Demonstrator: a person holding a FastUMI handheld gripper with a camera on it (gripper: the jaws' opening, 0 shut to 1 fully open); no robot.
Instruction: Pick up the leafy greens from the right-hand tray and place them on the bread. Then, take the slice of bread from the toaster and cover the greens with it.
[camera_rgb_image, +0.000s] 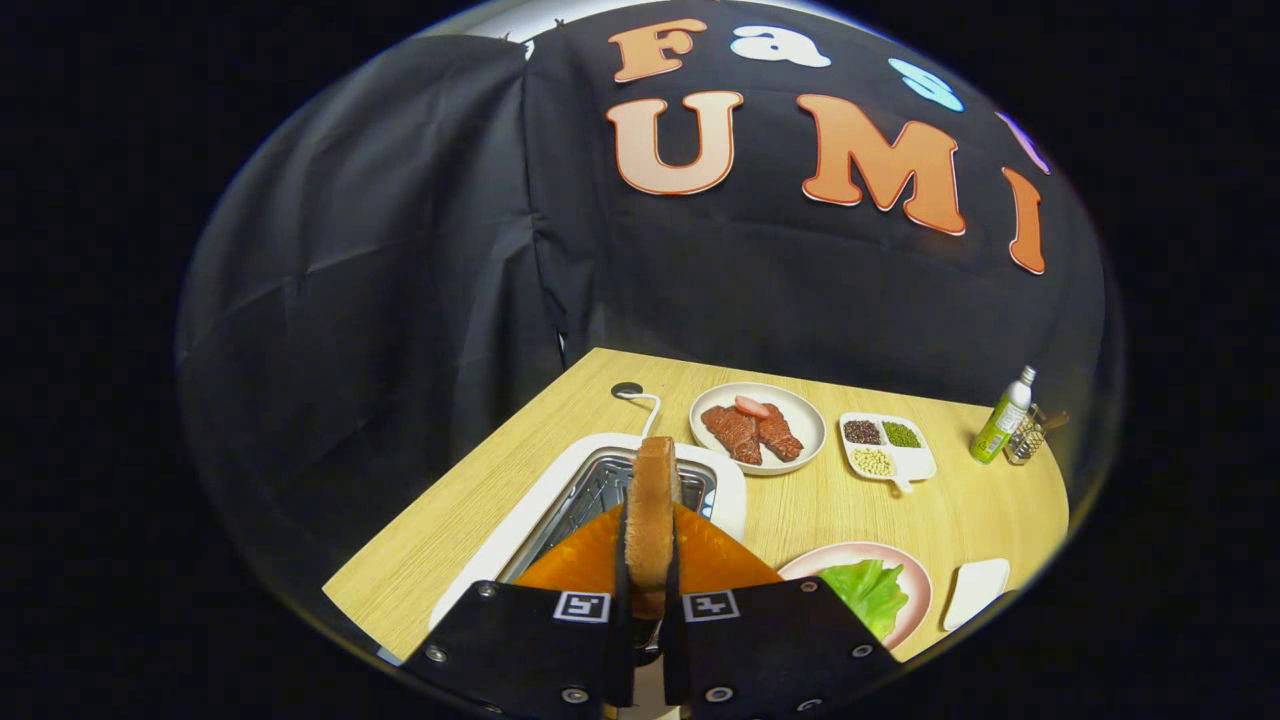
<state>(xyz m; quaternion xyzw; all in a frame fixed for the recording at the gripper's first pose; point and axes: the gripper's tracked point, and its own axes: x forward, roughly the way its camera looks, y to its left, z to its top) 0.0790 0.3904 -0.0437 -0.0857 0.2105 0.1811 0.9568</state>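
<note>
A toasted slice of bread (652, 510) stands on edge between my fingers, and my gripper (648, 575) is shut on it. The slice is held above the slot of the white toaster (500, 545), which lies just beyond and below my fingers. To the right of my fingers sits a pink plate (915, 585) with green leafy greens (868, 590) on it. The bread under the greens is hidden.
Beyond the toaster stands a white plate (805, 425) with meat slices (752, 432). To its right are a divided dish of beans (885, 445), a green bottle (1002, 415) and a small rack (1030, 440). A white tray (975, 590) lies at the table's right edge.
</note>
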